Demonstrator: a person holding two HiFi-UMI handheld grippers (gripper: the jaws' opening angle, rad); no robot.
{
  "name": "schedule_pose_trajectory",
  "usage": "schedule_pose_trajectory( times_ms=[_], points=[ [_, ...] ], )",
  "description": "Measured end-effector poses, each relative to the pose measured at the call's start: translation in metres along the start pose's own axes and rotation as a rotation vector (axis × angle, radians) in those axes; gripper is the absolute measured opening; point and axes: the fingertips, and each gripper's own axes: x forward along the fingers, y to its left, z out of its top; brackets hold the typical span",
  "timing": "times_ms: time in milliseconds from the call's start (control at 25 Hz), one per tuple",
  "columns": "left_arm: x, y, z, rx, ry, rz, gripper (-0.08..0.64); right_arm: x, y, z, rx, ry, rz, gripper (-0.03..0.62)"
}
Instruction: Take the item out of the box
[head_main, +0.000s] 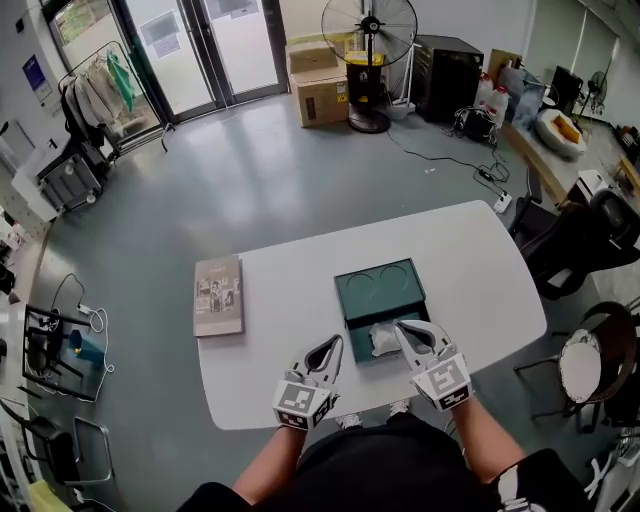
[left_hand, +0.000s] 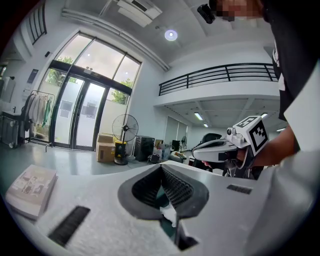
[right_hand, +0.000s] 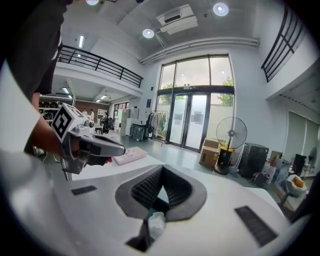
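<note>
Hovering just above the near edge of a white tabletop (head_main: 265, 375), the left gripper (head_main: 336, 344) has its jaws closed tip to tip with nothing between them, beside the left wall of an open dark green box (head_main: 378, 290). The right gripper (head_main: 401, 327) reaches over the box's near half, its jaws likewise brought together at the tips. A crumpled white item (head_main: 381, 341) lies in that near half, just left of the right jaws; the right gripper view shows it through the gap behind the closed tips, with no clear sign that it is clamped. The box's far half shows two round recesses. Well to the left on the tabletop lies a flat grey book-like object (head_main: 218, 296), apart from the box. Beyond the tabletop stretches a grey floor, then a standing fan (head_main: 369, 30) with cardboard cartons (head_main: 320, 95) beside it, glass doors (head_main: 215, 40), and a clothes rack (head_main: 95, 85) at far left.
</note>
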Motion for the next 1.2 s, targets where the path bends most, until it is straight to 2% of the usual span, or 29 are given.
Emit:
schedule_pose_trajectory(
  times_ms=[240, 400, 560, 640, 840, 1200],
  points=[
    [0.016, 0.004, -0.014, -0.006, 0.034, 0.038, 0.009, 0.014, -0.02, -0.026, -0.05, 0.065, 0.058, 0.009],
    [0.024, 0.009, -0.019, -0.002, 0.041, 0.065, 0.009, 0.024, -0.027, -0.05, -0.093, 0.166, 0.143, 0.056],
    [0.03, 0.009, -0.017, -0.024, 0.05, 0.108, 0.009, 0.032, -0.029, -0.074, -0.161, 0.259, 0.24, 0.141],
    [0.034, 0.007, -0.02, -0.031, 0.057, 0.116, 0.009, 0.035, -0.034, -0.08, -0.203, 0.287, 0.272, 0.151],
    [0.039, 0.007, -0.026, -0.043, 0.069, 0.152, 0.009, 0.048, -0.037, -0.102, -0.281, 0.368, 0.358, 0.224],
    [0.036, 0.01, -0.039, -0.08, 0.08, 0.221, 0.009, 0.066, -0.024, -0.151, -0.439, 0.508, 0.533, 0.305]
  ],
)
